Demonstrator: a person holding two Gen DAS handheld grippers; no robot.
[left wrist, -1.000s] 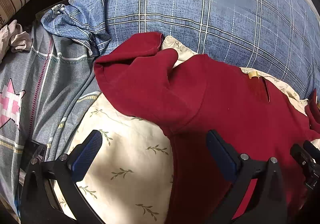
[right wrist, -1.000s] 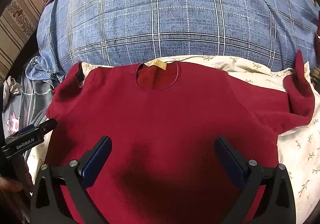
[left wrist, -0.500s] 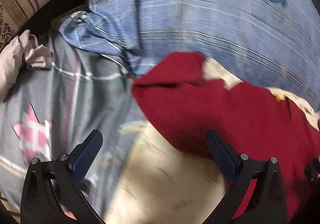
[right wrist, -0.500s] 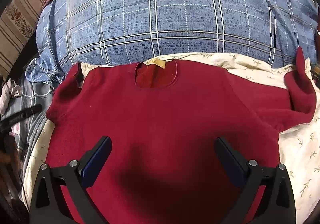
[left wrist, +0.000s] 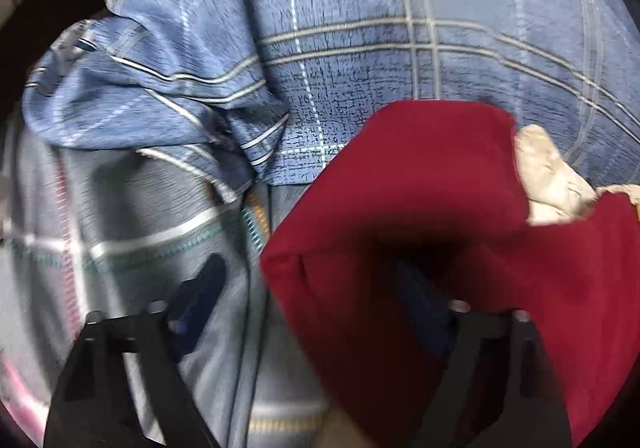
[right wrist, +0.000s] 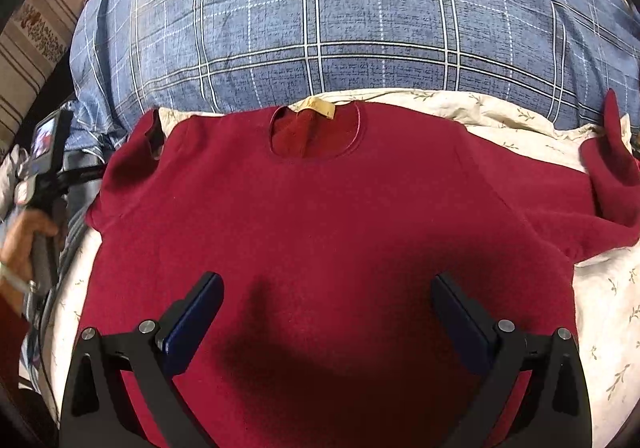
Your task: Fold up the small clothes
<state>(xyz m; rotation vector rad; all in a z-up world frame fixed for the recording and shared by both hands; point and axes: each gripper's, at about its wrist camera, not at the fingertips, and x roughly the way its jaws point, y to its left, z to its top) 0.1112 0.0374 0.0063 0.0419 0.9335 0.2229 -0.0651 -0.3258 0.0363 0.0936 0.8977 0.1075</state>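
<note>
Blue plaid quilt (right wrist: 360, 20) (bulky) borders red sweater (right wrist: 320, 228).

Your work surface is a bed, spread with a cream sheet (right wrist: 600, 328) printed with small leaf sprigs. A red sweater (right wrist: 320, 232) lies flat on that sheet, neck toward the far side. Beyond it a blue plaid pillow (right wrist: 360, 20) bulges, and a grey patterned blanket (left wrist: 132, 216) covers the left.
</note>
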